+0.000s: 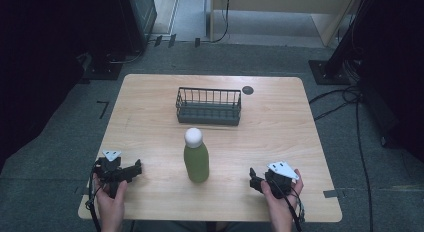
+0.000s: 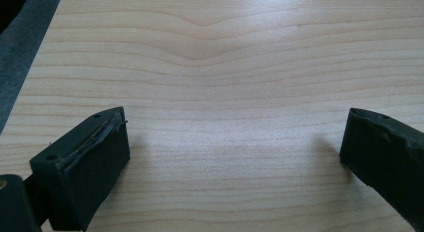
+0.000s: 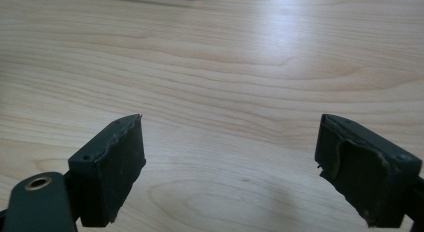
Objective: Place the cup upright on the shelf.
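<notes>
A green bottle (image 1: 196, 163) with a white round cap (image 1: 193, 137) stands upright near the middle of the wooden table (image 1: 280, 127). Behind it sits a dark wire basket (image 1: 208, 106) with nothing showing inside. My left gripper (image 1: 136, 168) rests low at the front left, pointing right toward the bottle and well apart from it. Its jaws stand open over bare wood (image 2: 235, 124). My right gripper (image 1: 254, 179) is at the front right, pointing left, also clear of the bottle. It is open too, with nothing between its pads (image 3: 230, 129).
A small dark round disc (image 1: 247, 90) lies in the tabletop behind the basket's right end. Grey floor surrounds the table, with cables (image 1: 350, 99) at the right and dark stands at the back. The table's left edge (image 2: 30, 77) runs close to my left gripper.
</notes>
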### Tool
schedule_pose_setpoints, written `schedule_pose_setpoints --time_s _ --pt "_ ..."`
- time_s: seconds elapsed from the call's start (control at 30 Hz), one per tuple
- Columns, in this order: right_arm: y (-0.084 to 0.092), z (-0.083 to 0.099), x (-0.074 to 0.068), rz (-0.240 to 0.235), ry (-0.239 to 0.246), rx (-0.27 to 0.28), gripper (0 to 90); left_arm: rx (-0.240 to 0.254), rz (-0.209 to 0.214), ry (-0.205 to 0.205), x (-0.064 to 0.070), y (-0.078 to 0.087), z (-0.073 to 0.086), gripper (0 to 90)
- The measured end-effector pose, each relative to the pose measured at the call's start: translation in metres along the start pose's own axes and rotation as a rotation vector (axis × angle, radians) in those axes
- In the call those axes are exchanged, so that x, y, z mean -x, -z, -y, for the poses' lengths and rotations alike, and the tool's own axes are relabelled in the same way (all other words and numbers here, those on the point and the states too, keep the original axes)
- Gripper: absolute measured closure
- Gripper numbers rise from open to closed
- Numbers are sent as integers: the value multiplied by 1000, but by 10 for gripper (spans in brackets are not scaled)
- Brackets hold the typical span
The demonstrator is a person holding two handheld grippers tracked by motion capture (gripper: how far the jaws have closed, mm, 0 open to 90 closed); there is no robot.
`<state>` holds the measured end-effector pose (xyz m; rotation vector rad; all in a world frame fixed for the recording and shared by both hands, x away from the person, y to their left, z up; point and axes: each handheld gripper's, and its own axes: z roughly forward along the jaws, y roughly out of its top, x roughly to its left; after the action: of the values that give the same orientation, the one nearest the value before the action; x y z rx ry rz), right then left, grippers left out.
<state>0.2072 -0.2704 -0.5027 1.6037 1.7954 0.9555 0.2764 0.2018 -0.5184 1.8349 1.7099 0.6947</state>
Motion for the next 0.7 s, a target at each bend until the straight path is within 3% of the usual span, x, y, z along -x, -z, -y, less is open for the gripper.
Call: schedule_pose_setpoints --time_s 0.1,0.17,0.47,0.7 --pt "0 -1 -5 -17 7 3 123 1 0 1 0 0 0 0" --pt "1 -3 -12 -62 -4 11 123 1 0 1 0 0 0 0" --pt "5 -7 -32 -87 51 26 123 0 0 0 0 0 0 0" --pt "4 -7 -54 -163 77 30 123 1 0 1 0 0 0 0"
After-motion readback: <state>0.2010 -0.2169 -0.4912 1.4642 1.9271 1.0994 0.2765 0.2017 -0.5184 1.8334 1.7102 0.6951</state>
